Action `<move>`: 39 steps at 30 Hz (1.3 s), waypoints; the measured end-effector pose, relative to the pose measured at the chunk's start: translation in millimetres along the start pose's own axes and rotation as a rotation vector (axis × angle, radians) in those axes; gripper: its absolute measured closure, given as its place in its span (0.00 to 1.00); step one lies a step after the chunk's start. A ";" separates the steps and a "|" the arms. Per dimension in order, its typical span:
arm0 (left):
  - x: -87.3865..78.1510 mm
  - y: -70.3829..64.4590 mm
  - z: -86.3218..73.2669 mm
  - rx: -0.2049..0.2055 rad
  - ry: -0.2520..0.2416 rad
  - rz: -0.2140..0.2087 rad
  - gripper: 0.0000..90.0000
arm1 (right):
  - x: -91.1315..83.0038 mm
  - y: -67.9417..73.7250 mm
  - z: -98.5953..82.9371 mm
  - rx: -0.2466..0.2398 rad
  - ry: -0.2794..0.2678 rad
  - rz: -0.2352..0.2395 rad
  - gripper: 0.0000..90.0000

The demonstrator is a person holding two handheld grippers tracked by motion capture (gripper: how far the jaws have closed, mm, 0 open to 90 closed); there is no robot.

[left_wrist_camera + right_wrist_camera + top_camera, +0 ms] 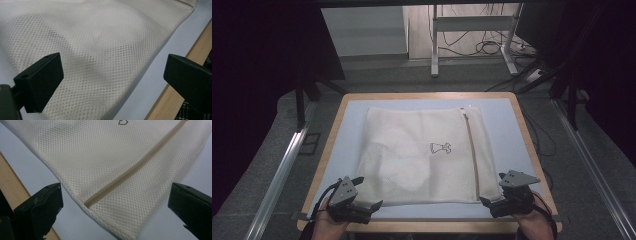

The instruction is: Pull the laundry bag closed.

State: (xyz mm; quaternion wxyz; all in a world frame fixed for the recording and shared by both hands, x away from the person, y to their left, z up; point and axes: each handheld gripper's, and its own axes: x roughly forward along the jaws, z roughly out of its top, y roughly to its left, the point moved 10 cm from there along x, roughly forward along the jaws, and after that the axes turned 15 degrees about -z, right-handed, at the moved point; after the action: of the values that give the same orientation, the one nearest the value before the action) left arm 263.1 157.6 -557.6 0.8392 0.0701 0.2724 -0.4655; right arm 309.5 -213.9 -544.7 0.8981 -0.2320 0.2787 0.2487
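Observation:
A cream mesh laundry bag lies flat in the middle of the pale blue table top, with a tan zipper down its right side and a small dress outline printed near its centre. Something white shows faintly through the mesh. My left gripper stands open at the bag's near left corner; the mesh lies between its jaws. My right gripper stands open at the near right corner, where the zipper's end lies between its jaws.
The table has a wooden rim all round. Metal rails run along the floor on both sides. A desk frame and loose cables stand beyond the far edge.

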 end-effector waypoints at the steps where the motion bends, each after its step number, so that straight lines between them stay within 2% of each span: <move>1: -1.2 0.8 -0.6 -0.004 -0.003 0.003 0.03 | -0.5 -0.3 -0.8 0.003 0.002 -0.003 0.00; 23: -22.6 13.9 -12.1 -0.046 -0.033 0.049 0.03 | -14.2 -11.7 -14.4 0.036 0.002 -0.051 0.00; 39: -31.2 20.0 -20.1 -0.076 -0.042 0.068 0.03 | -20.0 -18.6 -23.8 0.073 0.009 -0.069 0.00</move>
State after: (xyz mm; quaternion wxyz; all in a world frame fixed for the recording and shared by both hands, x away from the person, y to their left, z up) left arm 258.5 199.4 -561.0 0.8621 0.0377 0.2696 -0.4274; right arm 296.6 -247.7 -544.8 0.9128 -0.2096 0.2834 0.2063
